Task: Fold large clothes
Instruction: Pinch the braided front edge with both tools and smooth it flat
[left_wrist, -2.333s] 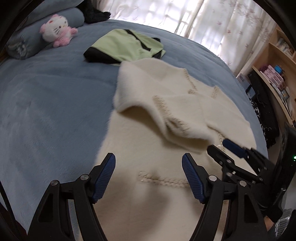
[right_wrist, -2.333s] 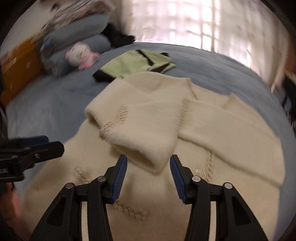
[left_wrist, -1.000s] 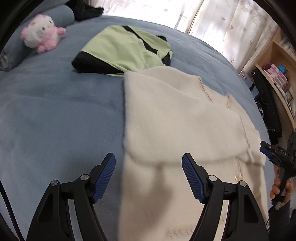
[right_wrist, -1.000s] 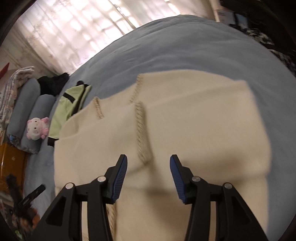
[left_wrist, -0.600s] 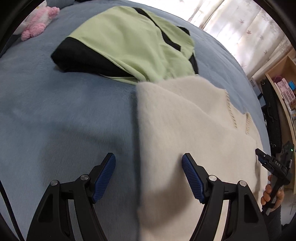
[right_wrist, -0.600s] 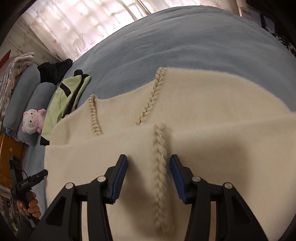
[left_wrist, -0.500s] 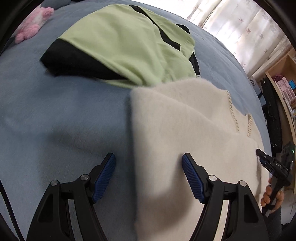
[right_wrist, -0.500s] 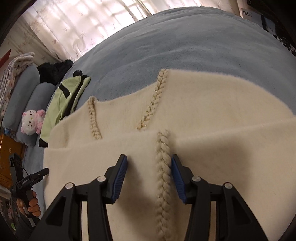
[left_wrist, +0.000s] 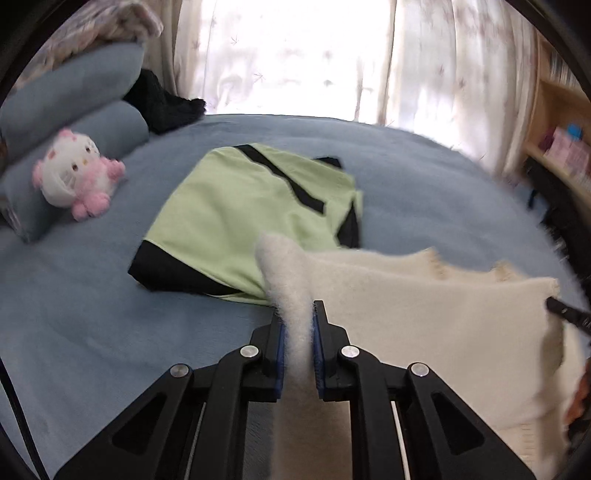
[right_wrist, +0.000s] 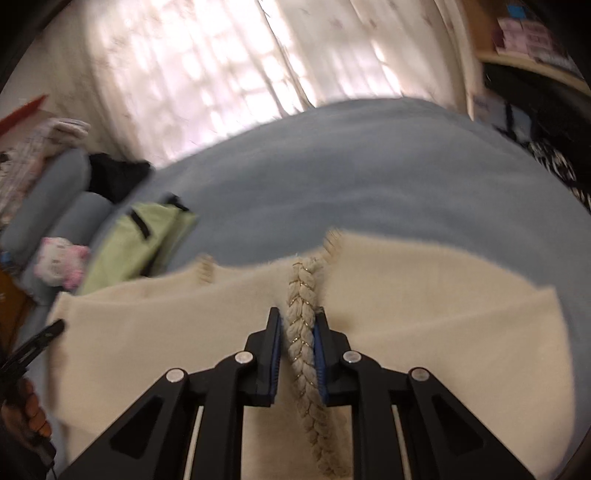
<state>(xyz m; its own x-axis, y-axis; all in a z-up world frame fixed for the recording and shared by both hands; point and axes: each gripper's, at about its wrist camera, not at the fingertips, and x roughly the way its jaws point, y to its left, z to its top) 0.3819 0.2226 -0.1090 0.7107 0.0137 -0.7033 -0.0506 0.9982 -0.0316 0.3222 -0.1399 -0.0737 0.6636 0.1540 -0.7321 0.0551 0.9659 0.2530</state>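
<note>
A: Starting far left on the bed, there's the pink-and-white plush cat propped on the blue pillows, a black garment behind it, then the folded green-and-black top lying flat.

B: And just right of that, the action. The left gripper was standing wide apart a second ago, over the edge of the cream sweater. Now it's clamped on that fluffy edge, fabric pinched up into a ridge between the pads.

A: Same story on the other side. The right gripper, open around the braided trim a moment back, has its jaws closing in, and the pads are already pressing the braid from both sides.

B: So both far corners of the sweater are taken. Its far edge looks raised off the blue bedding, while the body stays spread across the near right part of the bed.

A: Which tells me the sleeves are dealt with and this is the big fold: I'd expect the far edge to be carried toward the near hem.

B: Watch that green top, though. The left corner sits right beside it, overlapping its near edge by the look of it, so a careless lift might drag it.

A: Far right, just a bookshelf and curtains. Nothing in the way.
</note>
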